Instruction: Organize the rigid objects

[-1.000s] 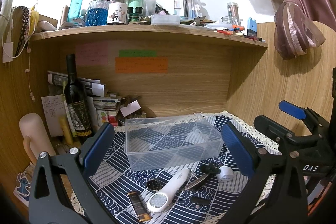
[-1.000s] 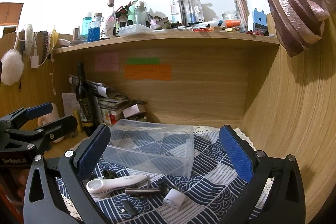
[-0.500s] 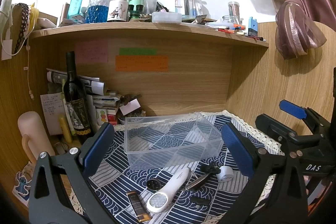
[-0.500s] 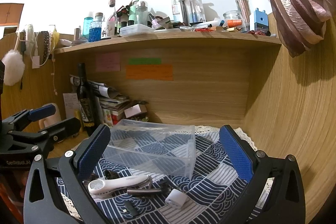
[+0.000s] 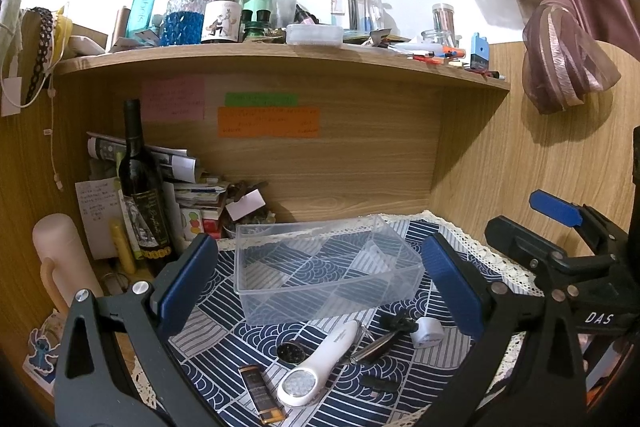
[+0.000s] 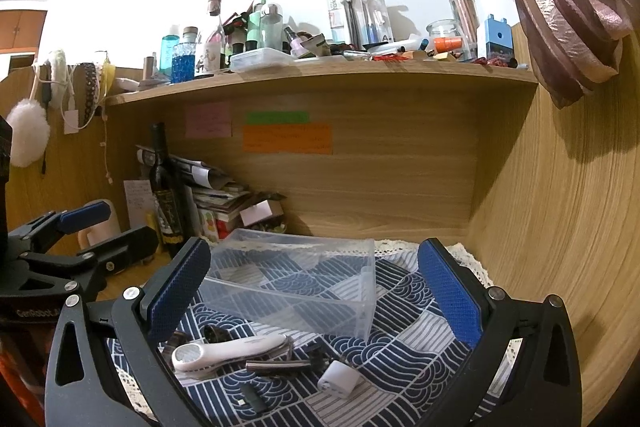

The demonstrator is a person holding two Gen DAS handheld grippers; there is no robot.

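Left tongs: held above the near edge of the cloth, spread wide with nothing between the blue pads; also visible at the left of the right wrist view.
Right tongs: likewise gaping and empty, hanging over the small items; seen at the right edge of the left wrist view.
Clear plastic box: sits on the blue-and-white patterned cloth on the tabletop, toward the back; it has inner dividers and holds nothing I can make out.
White handheld device: lies flat on the cloth just in front of the box, its round head toward the near edge.
Small white cylinder: on its side, to the right of the device.
Slim metal piece: between the device and the cylinder, lying at a slant.
Round black piece: just left of the device's handle.
Dark gold-edged bar: near the front edge, left of the device's head.
Wine bottle: upright at the back left, beside stacked papers.
Shelf: above, crowded with bottles and jars.
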